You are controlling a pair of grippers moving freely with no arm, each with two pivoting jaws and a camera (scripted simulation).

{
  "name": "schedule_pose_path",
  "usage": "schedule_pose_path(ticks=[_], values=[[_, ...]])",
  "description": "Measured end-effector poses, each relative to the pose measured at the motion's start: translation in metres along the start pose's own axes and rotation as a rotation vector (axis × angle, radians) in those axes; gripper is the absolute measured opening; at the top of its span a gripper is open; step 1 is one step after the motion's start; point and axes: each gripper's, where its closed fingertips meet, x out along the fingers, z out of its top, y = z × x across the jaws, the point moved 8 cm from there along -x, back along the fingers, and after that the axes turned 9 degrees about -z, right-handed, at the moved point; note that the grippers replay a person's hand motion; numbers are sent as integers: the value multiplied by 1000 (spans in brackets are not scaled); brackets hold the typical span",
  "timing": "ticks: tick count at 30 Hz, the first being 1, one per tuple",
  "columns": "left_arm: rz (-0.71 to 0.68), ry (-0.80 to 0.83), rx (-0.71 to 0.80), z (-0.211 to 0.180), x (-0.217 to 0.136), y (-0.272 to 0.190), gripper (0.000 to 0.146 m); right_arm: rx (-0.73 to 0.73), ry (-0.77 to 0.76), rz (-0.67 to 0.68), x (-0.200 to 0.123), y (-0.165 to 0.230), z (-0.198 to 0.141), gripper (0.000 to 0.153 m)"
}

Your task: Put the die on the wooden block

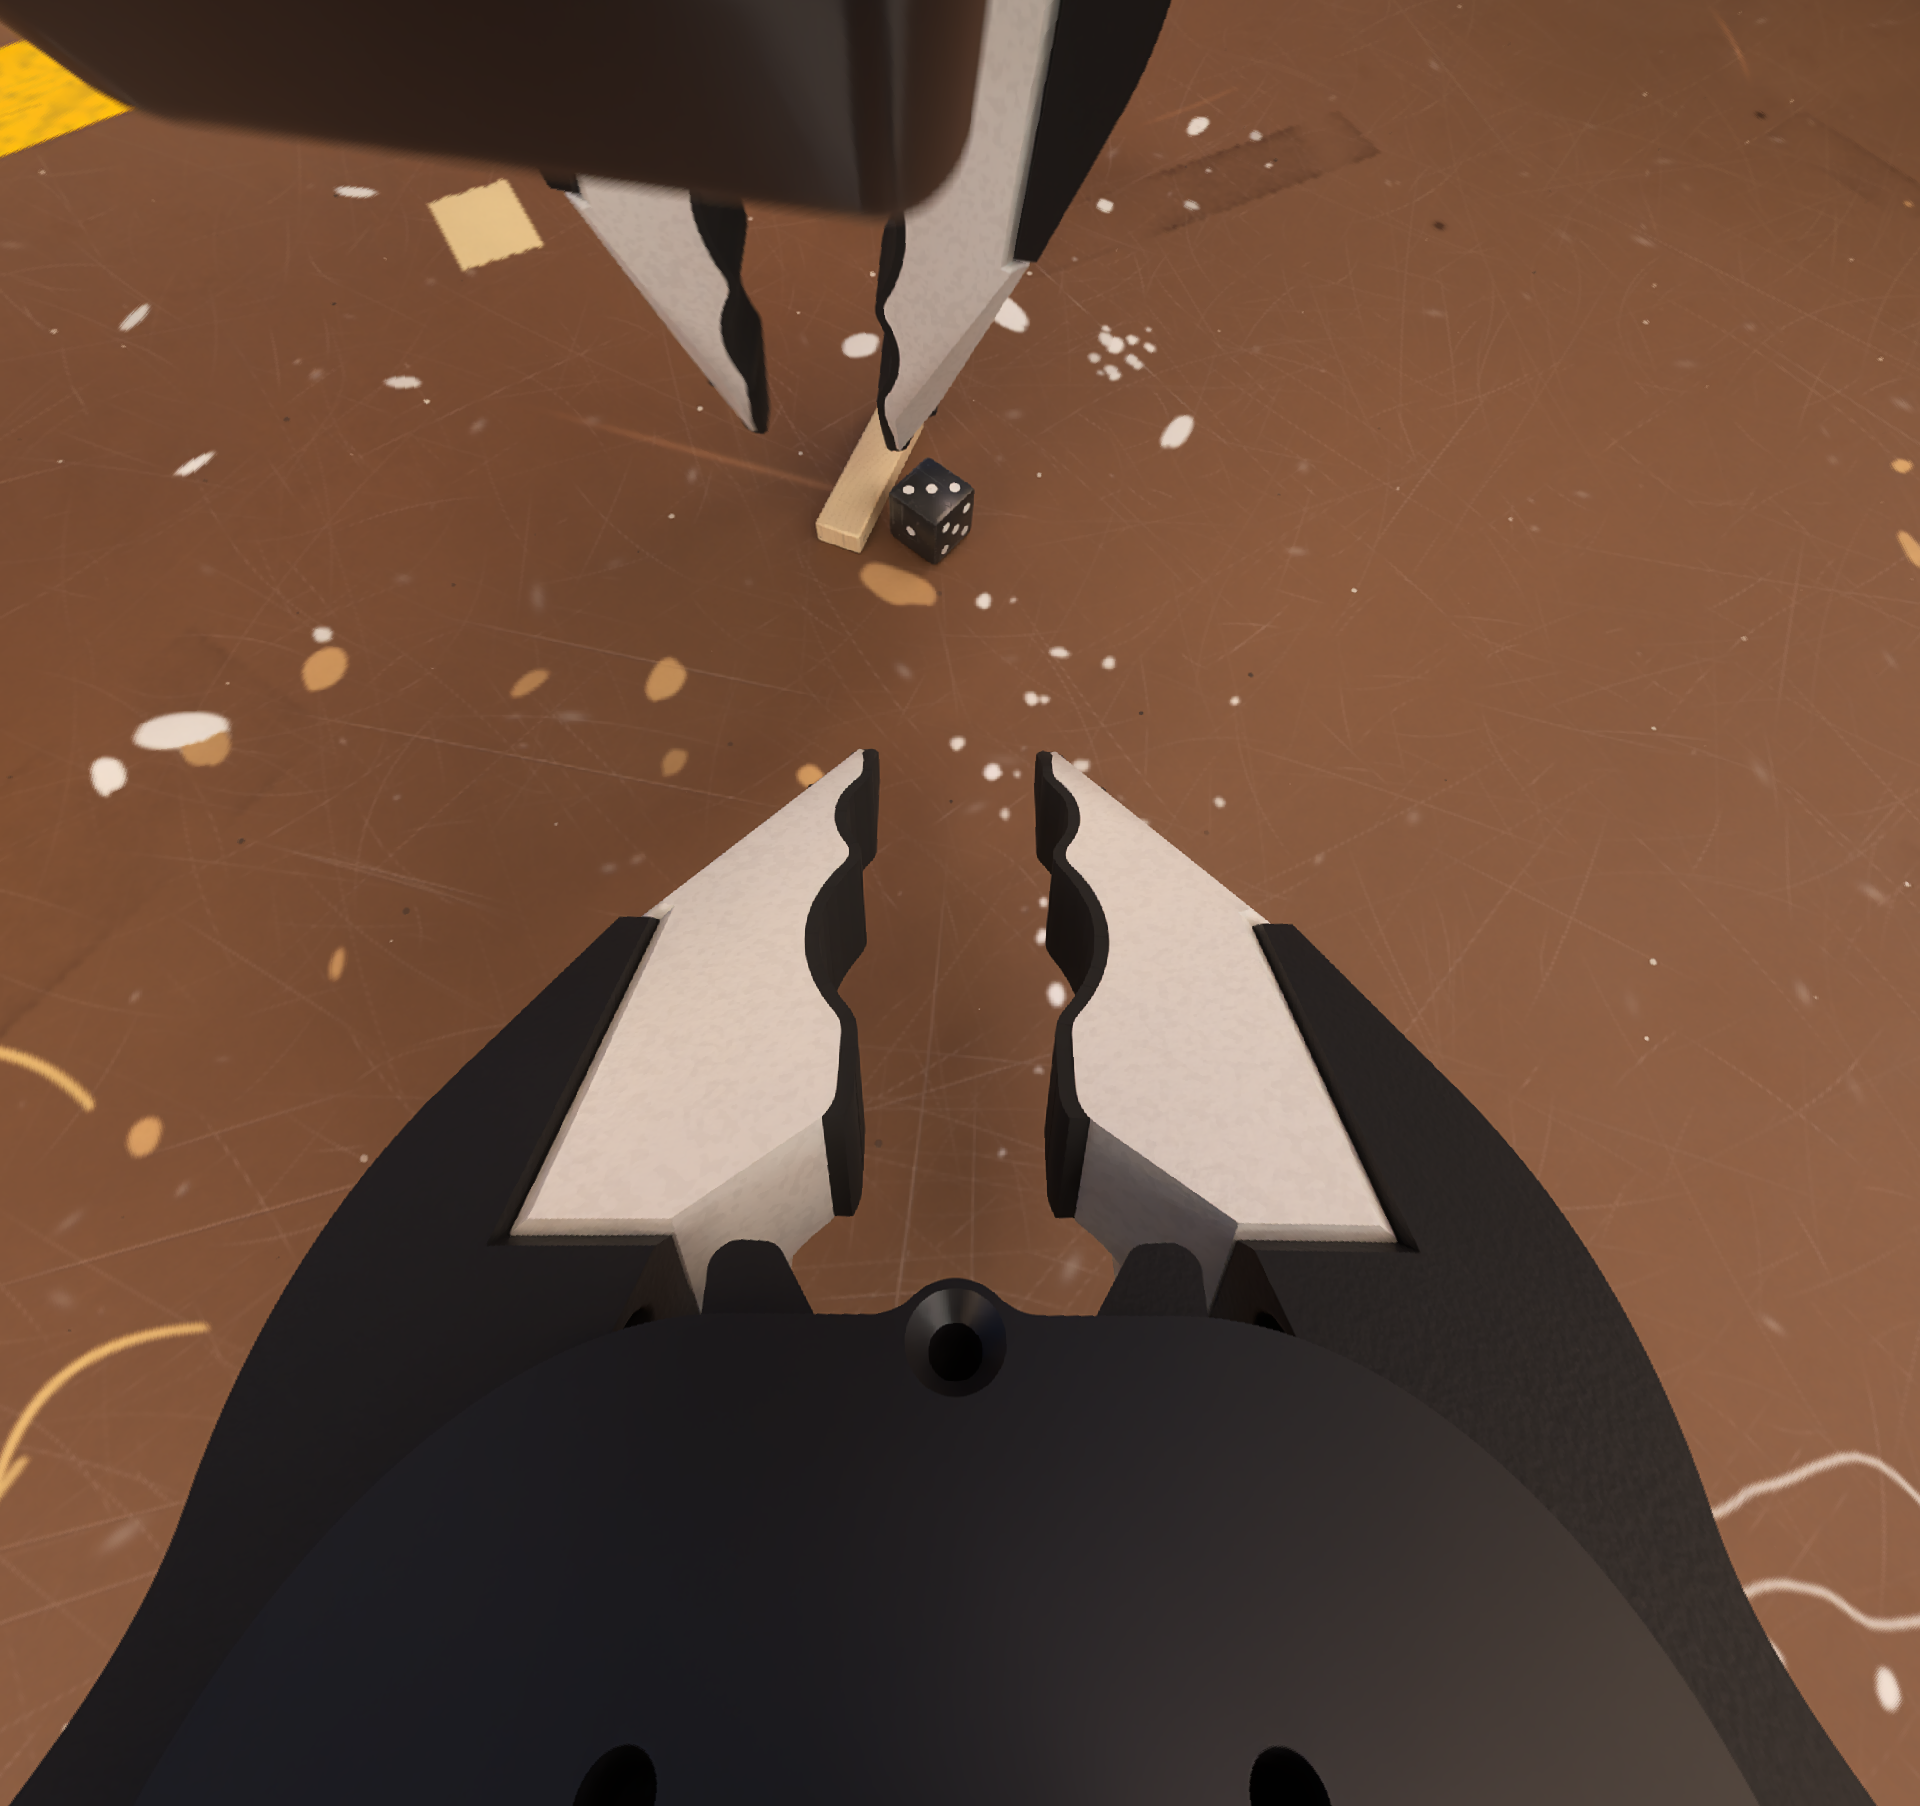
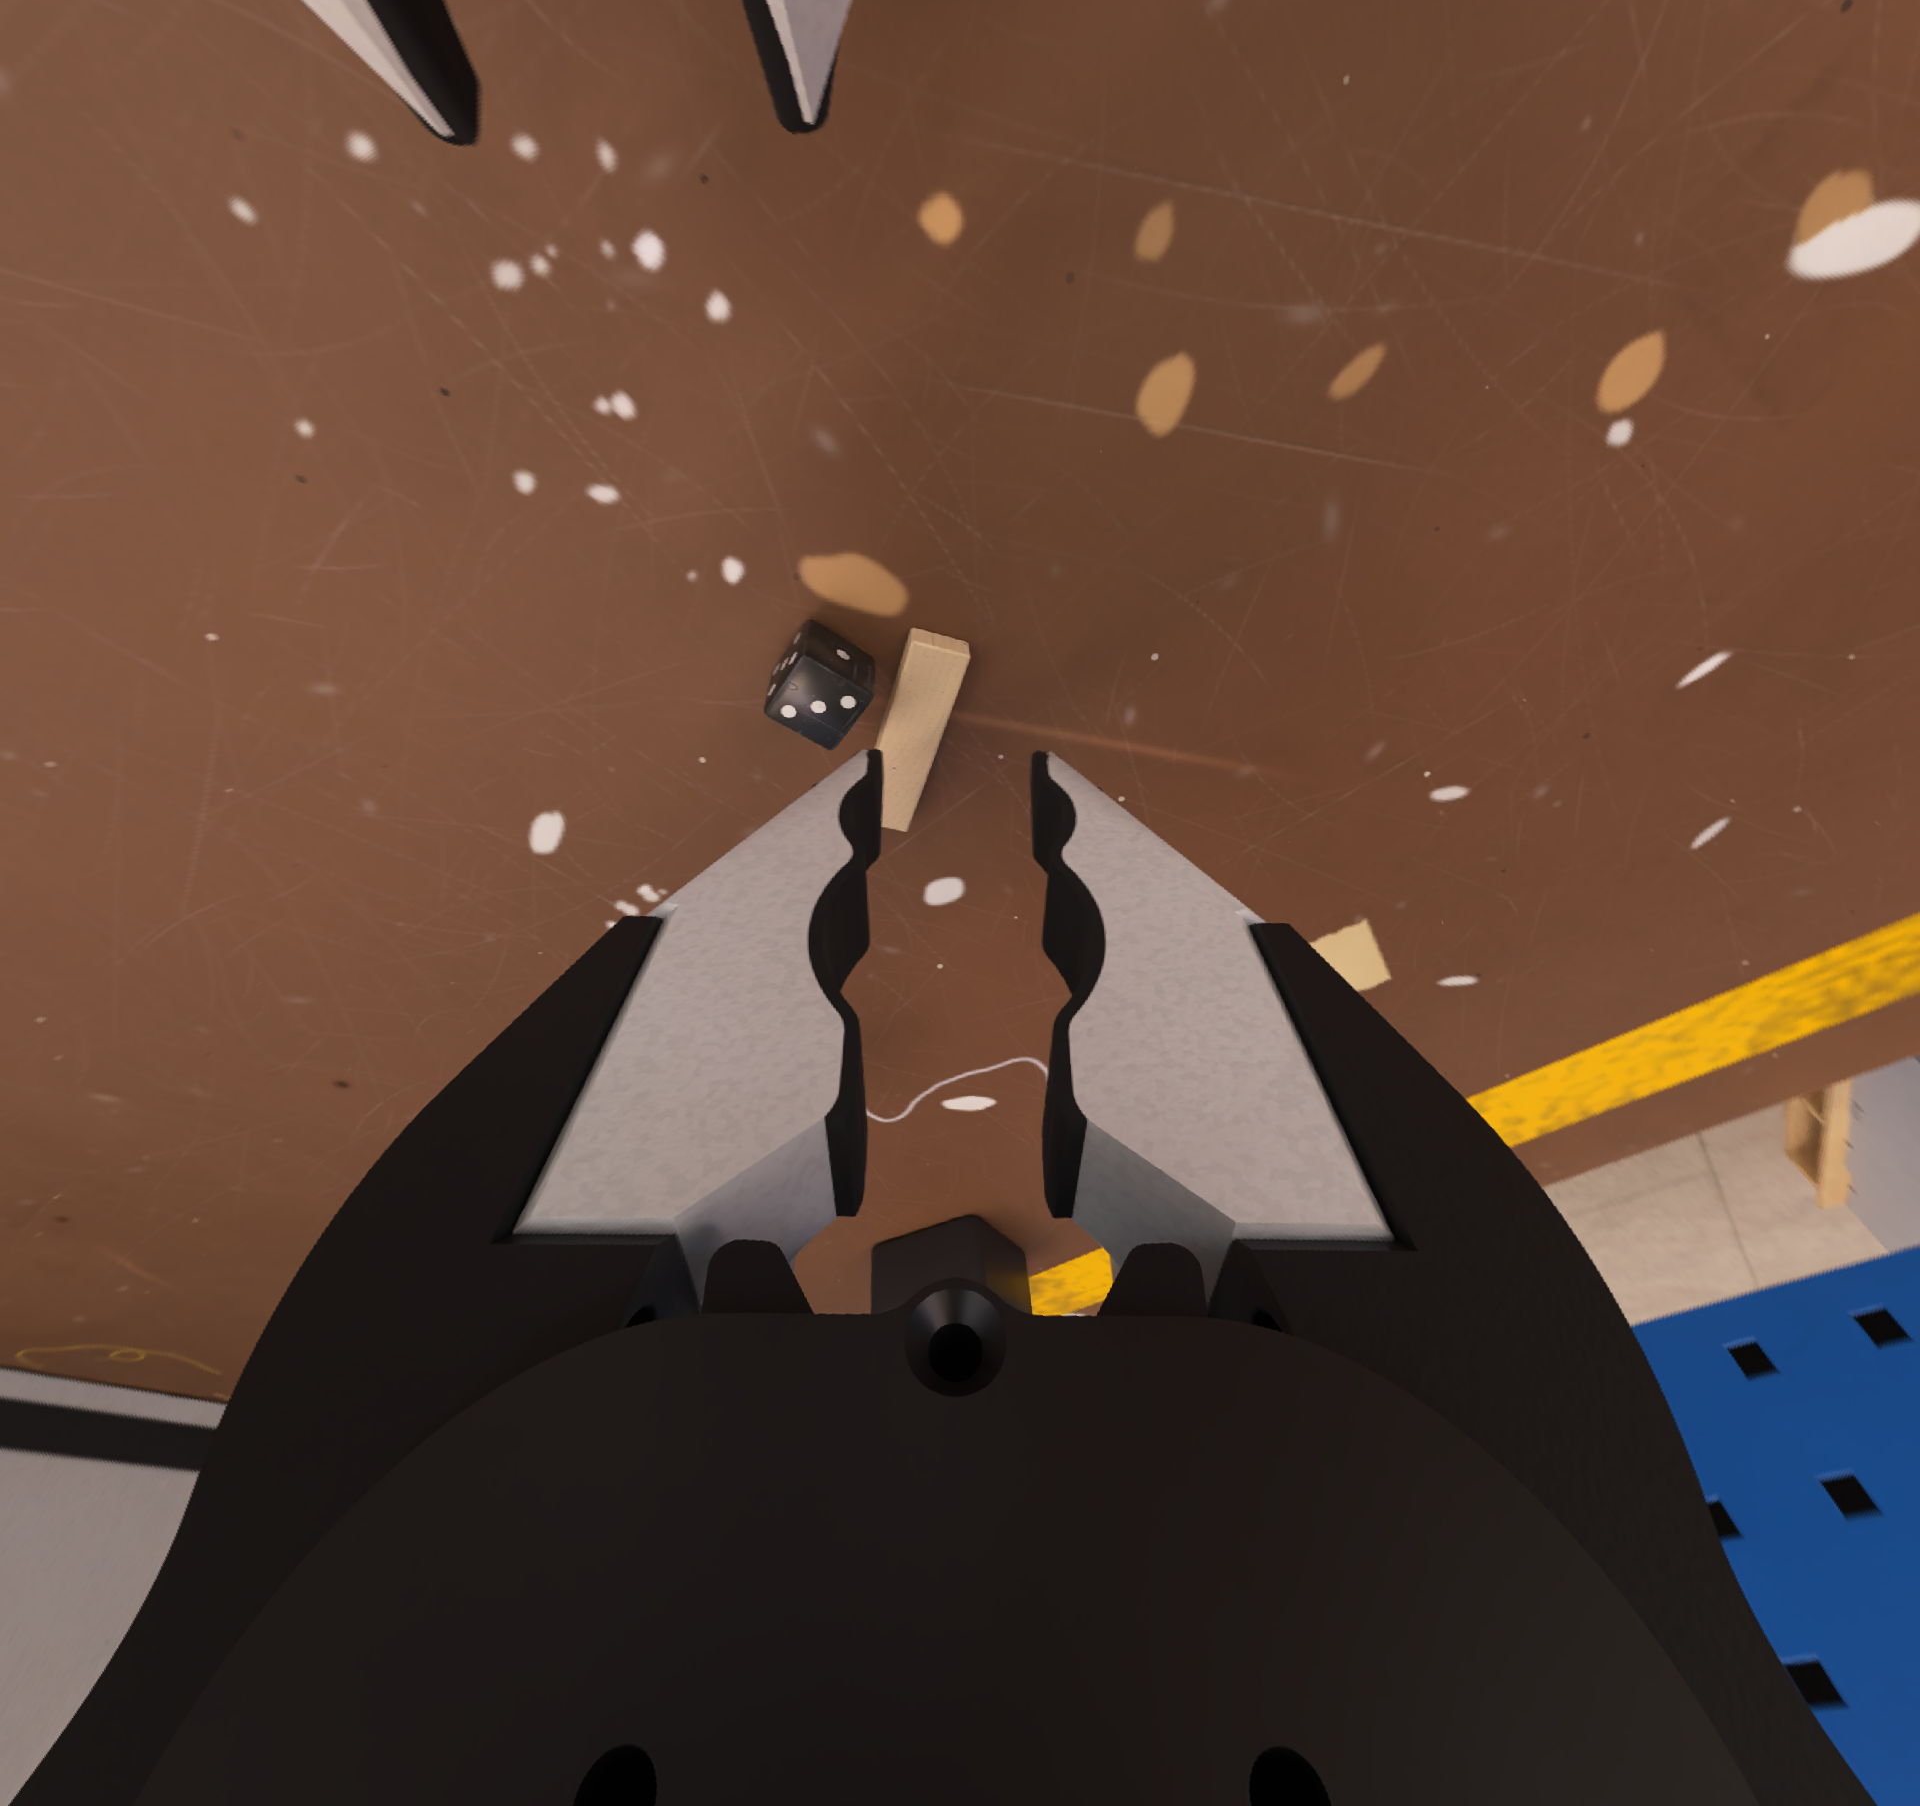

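A small black die [image 1: 933,509] with white pips lies on the brown paint-spattered table, touching the side of a thin pale wooden block [image 1: 860,499] that lies flat. My left gripper [image 1: 956,759] is open and empty, some way short of both. My right gripper [image 1: 826,426] comes in from the far side, open and empty, its fingertips over the block's far end. In the right wrist view the die [image 2: 819,686] sits left of the block [image 2: 920,717], and my right gripper [image 2: 954,757] is just above the block's near end. The left gripper's fingers [image 2: 800,21] show at the top.
The brown table top [image 1: 1455,613] carries white and tan paint spots. A yellow stripe [image 2: 1683,1029] runs along the table's edge. Beyond the edge are a blue perforated panel [image 2: 1808,1444] and a pale floor.
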Motion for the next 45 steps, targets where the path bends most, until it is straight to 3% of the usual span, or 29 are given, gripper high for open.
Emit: schedule_pose_path(ticks=[6, 11, 17, 20, 23, 26, 29, 33, 39, 45], values=[[-2, 3, 3, 0, 0, 0, 30, 78, 0, -64, 1, 7, -6, 45], [-4, -3, -5, 1, 0, 1, 30, 246, -48, -82, 5, 19, -19, 41], [-7, 4, 6, 2, 3, -3, 30, 371, -66, -59, 9, 35, -39, 20], [-7, 5, 10, 4, 3, -4, 30, 408, -37, -60, 3, 37, -44, 27], [-2, 7, 10, 4, 4, -4, 30, 472, -216, -78, -8, 38, -33, 41], [-1, 10, 7, 6, 4, -2, 30, 550, -259, -93, 0, 38, -25, 51], [-2, 12, 12, 8, 6, -2, 30, 640, -293, -62, 9, 39, -23, 43], [-7, 15, 11, 7, 8, -2, 30, 718, -352, -27, 11, 41, -23, 16], [-6, 16, 11, 6, 8, -2, 30, 756, -372, -22, 12, 42, -24, 16], [-6, 15, 7, 5, 8, -1, 30, 660, -349, -38, 3, 43, -27, 16]])
